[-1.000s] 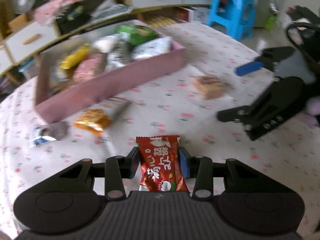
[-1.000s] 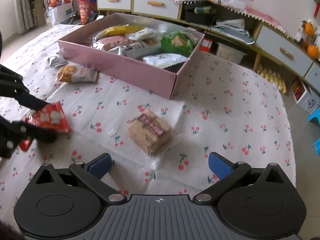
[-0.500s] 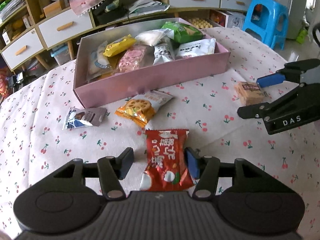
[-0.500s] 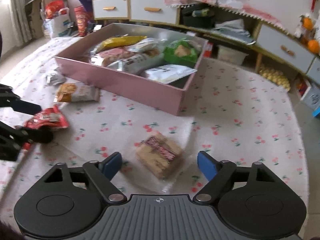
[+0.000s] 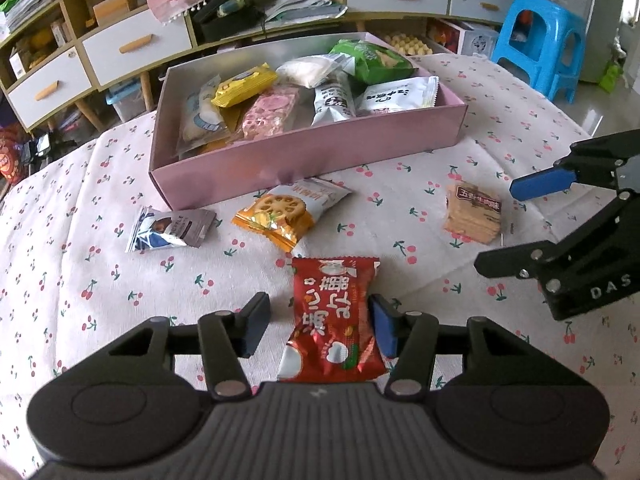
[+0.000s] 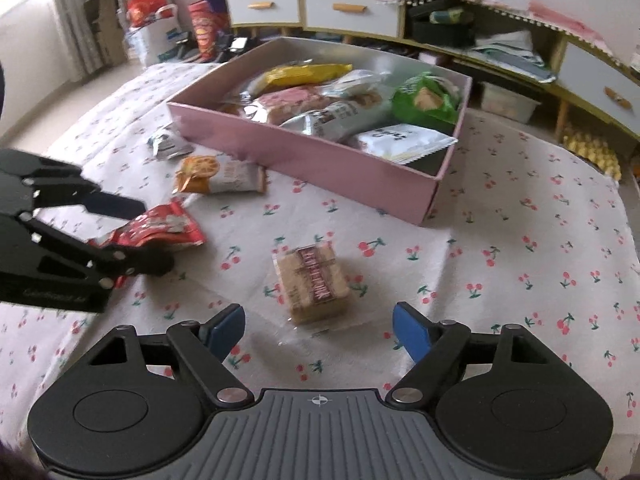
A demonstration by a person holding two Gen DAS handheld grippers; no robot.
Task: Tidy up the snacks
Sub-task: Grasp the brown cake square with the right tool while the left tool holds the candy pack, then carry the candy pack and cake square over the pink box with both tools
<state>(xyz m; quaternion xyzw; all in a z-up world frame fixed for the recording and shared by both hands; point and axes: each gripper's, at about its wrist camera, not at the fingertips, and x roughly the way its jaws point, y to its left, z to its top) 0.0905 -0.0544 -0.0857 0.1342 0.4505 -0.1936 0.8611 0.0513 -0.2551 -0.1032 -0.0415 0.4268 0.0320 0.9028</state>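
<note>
A red snack packet (image 5: 334, 312) lies on the cherry-print tablecloth between the jaws of my left gripper (image 5: 316, 312). The jaws are closing; the right pad touches the packet and the left pad stands clear of it. From the right wrist view the same left gripper (image 6: 138, 232) straddles the red packet (image 6: 168, 226). My right gripper (image 6: 318, 318) is open, and a clear pack of brown crackers (image 6: 314, 284) lies flat just ahead of its blue pads, untouched. The left wrist view shows the right gripper (image 5: 502, 226) beside the cracker pack (image 5: 474, 216).
A pink box (image 5: 304, 160) holding several snack packets stands further back on the table. In front of it lie an orange lotus-chip packet (image 5: 280, 216) and a grey-blue packet (image 5: 168, 232). Shelves with drawers and a blue stool (image 5: 540, 36) stand beyond the table.
The left jaws have widened off the red packet they pinched a second ago, and it now rests on the cloth. The right jaws have narrowed, and the cracker pack sits closer to them.
</note>
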